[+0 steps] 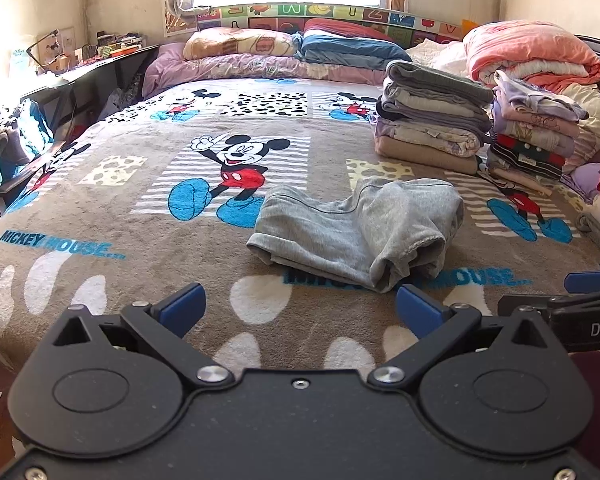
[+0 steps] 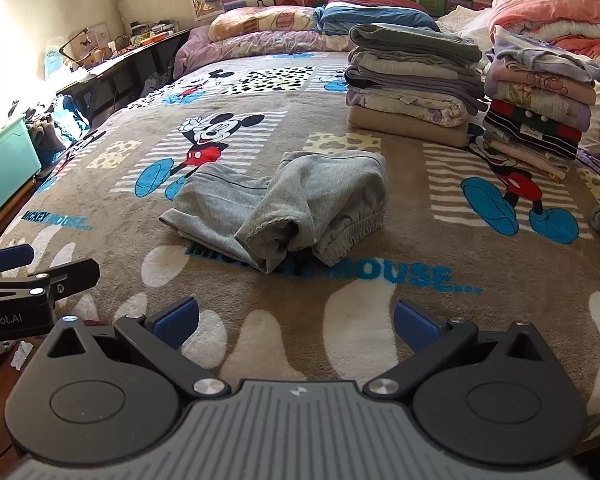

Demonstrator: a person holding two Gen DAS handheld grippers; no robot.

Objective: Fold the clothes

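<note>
A grey garment [image 1: 356, 226] lies loosely folded on the cartoon-print blanket [image 1: 140, 184], with its elastic waistband toward the near right. In the right wrist view the same grey garment [image 2: 284, 204] sits just ahead of centre. My left gripper [image 1: 300, 306] is open and empty, a short way in front of the garment's near edge. My right gripper [image 2: 296, 318] is also open and empty, hovering over the blanket [image 2: 380, 312] short of the garment. Each gripper shows at the edge of the other's view.
Two stacks of folded clothes [image 1: 432, 116] [image 1: 536, 132] stand at the back right of the bed. Pillows and folded quilts [image 1: 340, 46] line the headboard. A dark desk [image 1: 84, 76] and a teal bin [image 2: 4, 160] stand off the bed's left side.
</note>
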